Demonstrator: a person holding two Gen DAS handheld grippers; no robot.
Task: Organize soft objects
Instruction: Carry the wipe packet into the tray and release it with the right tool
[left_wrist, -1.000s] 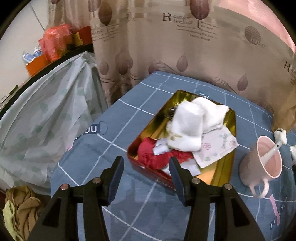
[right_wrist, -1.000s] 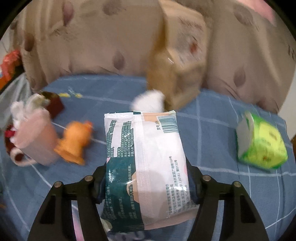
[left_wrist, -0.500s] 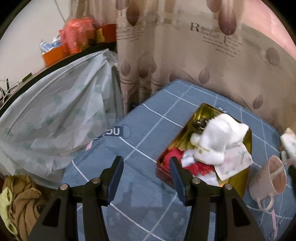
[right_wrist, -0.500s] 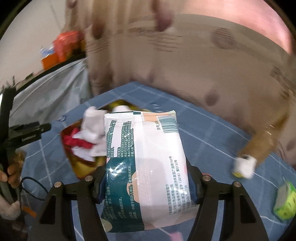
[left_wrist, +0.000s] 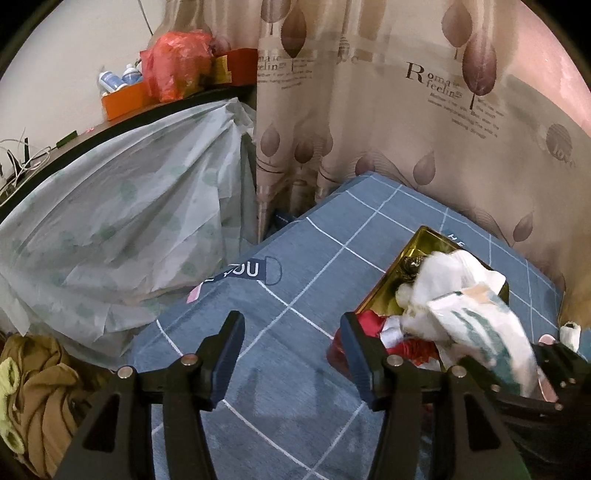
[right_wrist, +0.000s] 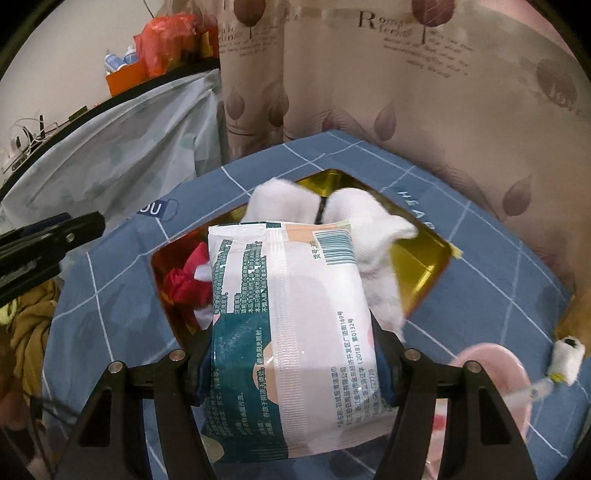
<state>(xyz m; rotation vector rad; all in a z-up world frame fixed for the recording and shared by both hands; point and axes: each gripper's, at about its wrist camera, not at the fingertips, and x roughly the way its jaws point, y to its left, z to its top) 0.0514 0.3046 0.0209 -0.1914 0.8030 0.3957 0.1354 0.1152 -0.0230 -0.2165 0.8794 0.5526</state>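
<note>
Right wrist view shows the right hand-held gripper clamped on a soft pack of wipes, its 2 fingers pressing the pack's sides near the lower half; the pack hangs above the gold tin, which sits on the blue checked surface; inside the tin lie white socks and a red cloth, already piled fairly high.

Left wrist view shows the left hand-held gripper wide open and holding nothing, hovering over the surface just beside the tin's near-left corner; the pack appears there blurred over the pile.

To my eye the step is dropping the pack into the tin; it looks best to lower it until it rests on the pile before letting go, aiming for the barer gold floor on the right side so it does not slide off the socks; a pink cup with a spoon stands near the tin's right edge, so the right hand should come straight down and not swing that way; the left one could steady the tin rim if it shifts.
</note>
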